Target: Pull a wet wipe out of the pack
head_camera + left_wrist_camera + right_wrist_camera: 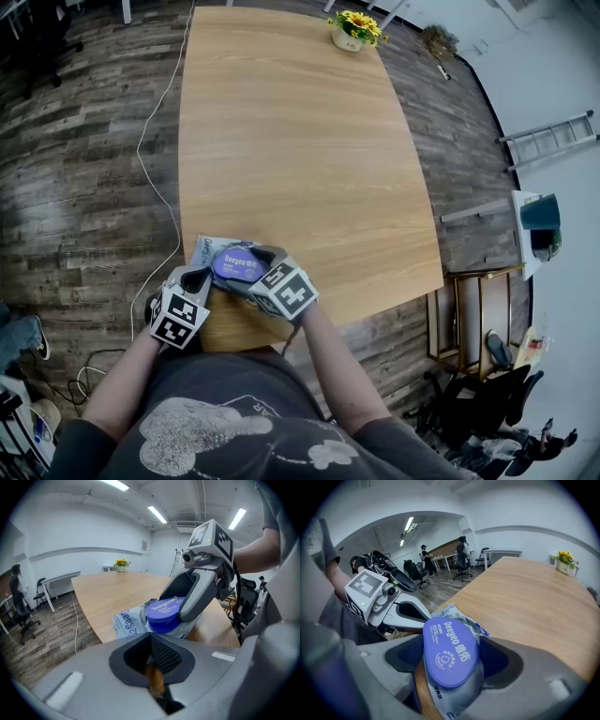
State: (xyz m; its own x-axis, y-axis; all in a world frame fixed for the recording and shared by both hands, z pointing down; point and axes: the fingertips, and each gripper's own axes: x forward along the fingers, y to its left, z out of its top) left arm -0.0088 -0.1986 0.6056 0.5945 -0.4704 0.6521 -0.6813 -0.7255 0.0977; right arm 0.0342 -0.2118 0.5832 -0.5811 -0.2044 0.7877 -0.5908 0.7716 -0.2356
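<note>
Gripping wipe pack w/ R gripper (lid shut) | L gripper closed

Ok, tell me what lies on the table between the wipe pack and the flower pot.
Nothing: in the head view only bare table top stretches from the wipe pack at the near edge to the flower pot at the far end.

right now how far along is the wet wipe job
Done: the right gripper is clamped on the wet wipe pack at the near edge of the table. In hand: only that grip; the left gripper is shut and empty beside it. Left: the purple lid is down and no wipe shows, so opening and pulling remain.
</note>
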